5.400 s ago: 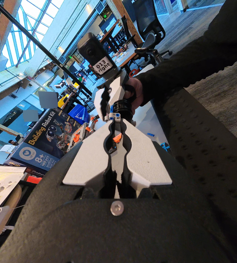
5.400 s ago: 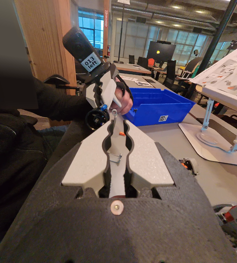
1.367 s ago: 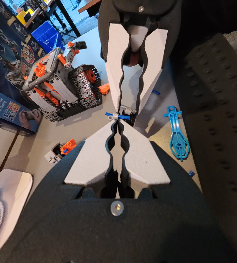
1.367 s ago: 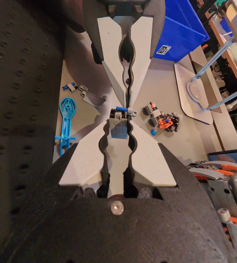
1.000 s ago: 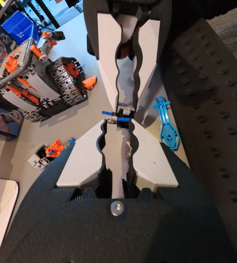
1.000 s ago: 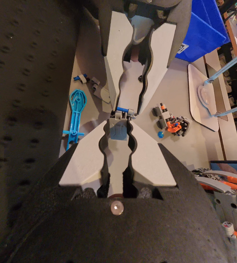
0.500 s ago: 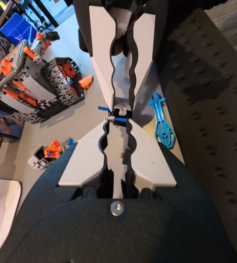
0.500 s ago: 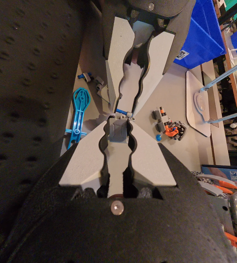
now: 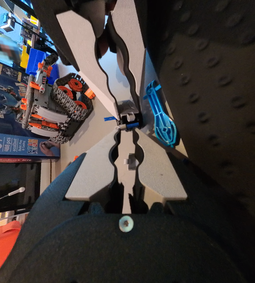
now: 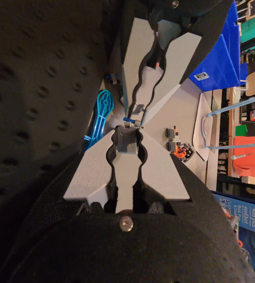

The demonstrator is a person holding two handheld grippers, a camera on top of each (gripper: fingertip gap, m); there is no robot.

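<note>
My right gripper (image 10: 126, 130) is shut on a grey panel piece (image 10: 126, 140) that carries a black wheel (image 9: 136, 119) and a blue axle (image 10: 128, 119) with a small grey connector. It also shows in the left wrist view, reaching down from the top (image 9: 127, 116). My left gripper (image 9: 126, 129) meets it tip to tip, just above the table. Its jaws stand a little apart, with the fingertips (image 9: 116, 130) on either side of the blue axle (image 9: 132, 125). A small grey piece (image 9: 130, 162) lies on the table under the left fingers.
A light-blue plastic tool (image 9: 163, 122) lies beside the tips. A tracked grey-and-orange model (image 9: 54, 107) stands left, before a blue kit box (image 9: 16, 144). A small orange-grey subassembly (image 10: 178, 147), a white stand base (image 10: 203, 122) and a blue bin (image 10: 215, 61) sit across the table. A dark dimpled surface (image 9: 215, 91) borders it. My two grippers' fingertips are within a few centimetres of each other.
My left gripper let go of the blue axle about a second ago and has since narrowed its gap around it. Both grippers have tilted. My right gripper still holds the grey panel piece.
</note>
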